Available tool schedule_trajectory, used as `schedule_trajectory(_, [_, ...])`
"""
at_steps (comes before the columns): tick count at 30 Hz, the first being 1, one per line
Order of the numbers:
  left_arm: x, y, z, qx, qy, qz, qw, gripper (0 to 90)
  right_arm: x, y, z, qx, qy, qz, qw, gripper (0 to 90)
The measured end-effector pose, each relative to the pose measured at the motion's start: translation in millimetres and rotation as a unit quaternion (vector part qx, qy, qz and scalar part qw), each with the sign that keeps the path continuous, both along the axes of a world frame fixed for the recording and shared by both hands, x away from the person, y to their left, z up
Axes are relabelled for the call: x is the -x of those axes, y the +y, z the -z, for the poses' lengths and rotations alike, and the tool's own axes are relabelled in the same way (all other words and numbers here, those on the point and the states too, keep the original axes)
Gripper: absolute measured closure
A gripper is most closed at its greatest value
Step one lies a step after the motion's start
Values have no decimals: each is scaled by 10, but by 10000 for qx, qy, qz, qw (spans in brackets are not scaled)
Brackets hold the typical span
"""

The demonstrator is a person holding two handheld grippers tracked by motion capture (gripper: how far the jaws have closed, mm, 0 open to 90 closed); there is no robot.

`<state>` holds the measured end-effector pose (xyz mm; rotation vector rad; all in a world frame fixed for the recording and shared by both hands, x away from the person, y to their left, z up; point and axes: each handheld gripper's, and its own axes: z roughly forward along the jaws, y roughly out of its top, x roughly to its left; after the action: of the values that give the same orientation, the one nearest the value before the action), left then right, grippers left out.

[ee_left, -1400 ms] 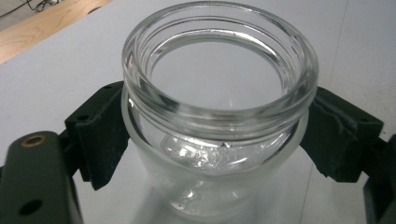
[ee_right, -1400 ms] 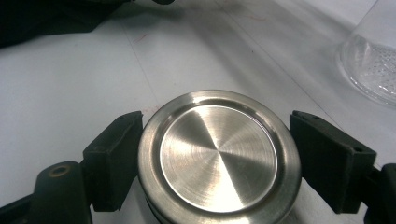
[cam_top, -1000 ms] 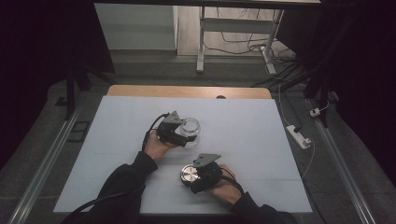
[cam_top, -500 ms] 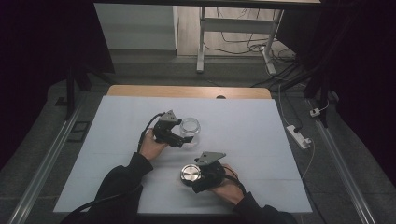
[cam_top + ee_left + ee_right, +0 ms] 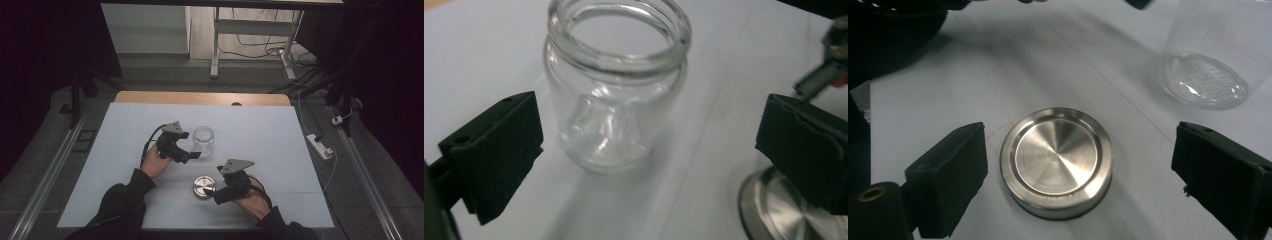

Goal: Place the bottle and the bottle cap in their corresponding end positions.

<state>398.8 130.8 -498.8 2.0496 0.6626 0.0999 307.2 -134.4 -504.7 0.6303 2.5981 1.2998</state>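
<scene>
Lying flat on the table (image 5: 125,130) nearest the person, the steel lid (image 5: 203,186) rests free just in front of the right gripper (image 5: 214,197), whose jaws have just been opening and now stand released, wide of the lid on both sides. A second ago they were closer around it. Beyond, the glass jar (image 5: 204,141) stands upright, uncapped. The left gripper (image 5: 196,157), clamped on the jar a second ago, has just opened fully, drawn back, and touches nothing.
</scene>
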Motion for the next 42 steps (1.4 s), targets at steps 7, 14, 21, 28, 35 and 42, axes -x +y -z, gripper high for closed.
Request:
schedule_trajectory(7, [230,153,-8,146,168,77,9997,0,29,-91,-81,-74,19,125,9999,45])
schedule_trajectory(14, [574,288,-74,150,58,106,9998,0,80,-203,-150,28,-46,246,9997,7])
schedule_trajectory(21, [873,457,-67,231,101,-22,9997,0,108,-420,-208,-63,-128,560,9983,6])
schedule_trajectory(28, [1104,620,-38,103,61,-267,9996,0,128,-652,-223,-106,-158,886,9959,1])
schedule_trajectory(35, [1313,821,21,96,161,-625,9979,0,200,-841,-218,-71,-151,1083,9940,0])
schedule_trajectory(42, [1541,1061,33,66,135,-958,9953,0,294,-1074,-229,-114,-151,1404,9899,0])
